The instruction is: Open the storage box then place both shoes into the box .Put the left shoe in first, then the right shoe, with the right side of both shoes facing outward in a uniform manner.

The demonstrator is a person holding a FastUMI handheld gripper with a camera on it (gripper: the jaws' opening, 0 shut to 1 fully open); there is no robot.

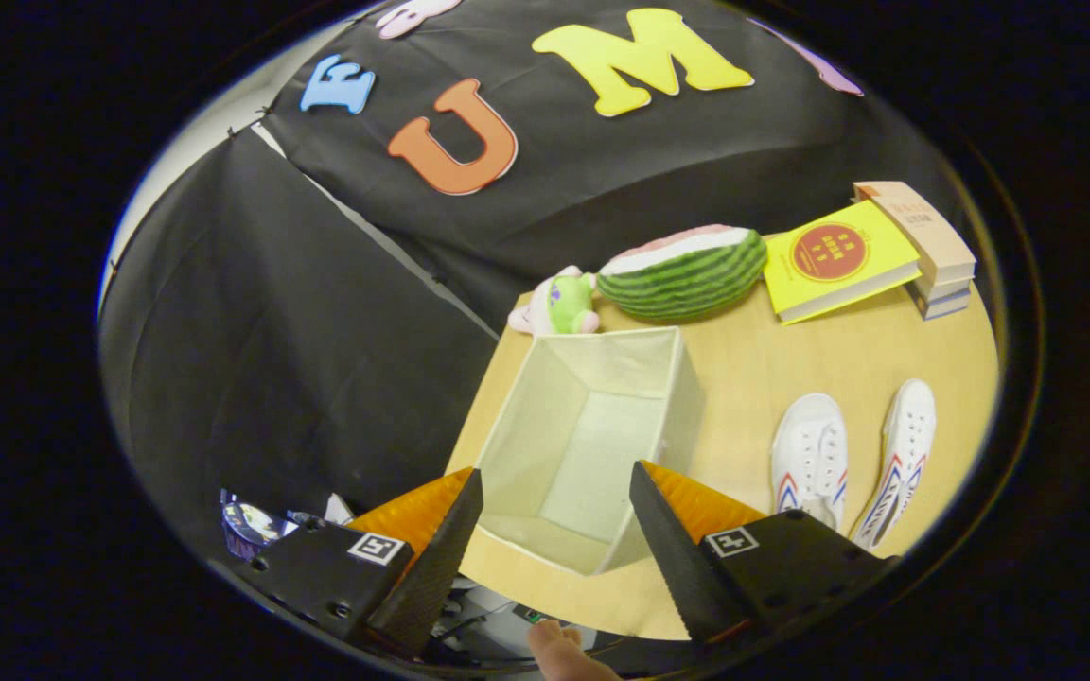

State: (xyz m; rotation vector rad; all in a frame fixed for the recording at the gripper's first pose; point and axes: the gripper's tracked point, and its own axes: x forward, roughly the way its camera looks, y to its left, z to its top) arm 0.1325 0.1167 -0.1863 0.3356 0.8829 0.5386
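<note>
Jaws apart and empty, the gripper (pixel 554 530) hovers above the opened storage box (pixel 687 397); next, seemingly, the left shoe (pixel 810 459).

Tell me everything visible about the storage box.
The storage box is a pale cream, fabric-looking rectangular bin with soft walls. It stands upright on the wooden table, open at the top and empty inside. It sits just ahead of the open claw, its near rim between the two fingers, which do not touch it. A green plush toy and watermelon cushion lie beyond it; the white shoes lie beside it.
</note>
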